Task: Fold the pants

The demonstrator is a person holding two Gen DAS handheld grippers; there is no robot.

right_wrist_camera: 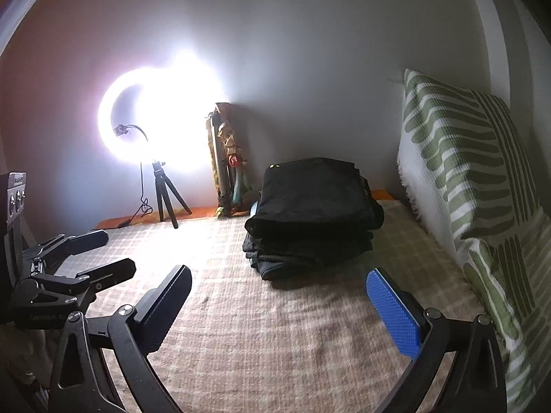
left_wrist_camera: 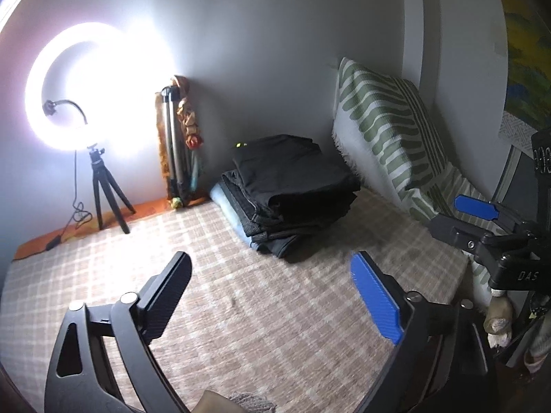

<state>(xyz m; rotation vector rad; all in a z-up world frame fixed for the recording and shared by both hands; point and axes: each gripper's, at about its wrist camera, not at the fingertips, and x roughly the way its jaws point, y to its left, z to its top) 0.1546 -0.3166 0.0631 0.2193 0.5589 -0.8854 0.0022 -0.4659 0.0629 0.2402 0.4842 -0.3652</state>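
Checked bedspread (left_wrist_camera: pixel 241 309) holds folded pants (right_wrist_camera: pixel 310 216) (right view: left tongs (right_wrist_camera: pixel 100 254)).

L hand-held gripper (left_wrist_camera: pixel 272 296) jaws wide apart, empty; R hand-held gripper (right_wrist_camera: pixel 279 304) same, side by side.

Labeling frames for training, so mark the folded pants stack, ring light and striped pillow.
folded pants stack (right_wrist_camera: pixel 310 203), right wrist view, top black garment.
ring light (left_wrist_camera: pixel 36 103), left wrist view, glowing ring's left side.
striped pillow (right_wrist_camera: pixel 458 158), right wrist view, front face.

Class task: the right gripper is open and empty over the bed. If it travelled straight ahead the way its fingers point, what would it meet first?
Most likely the stack of folded dark pants, straight ahead between the fingers of the right gripper. Only checked bedcover lies before it, though depth is uncertain.
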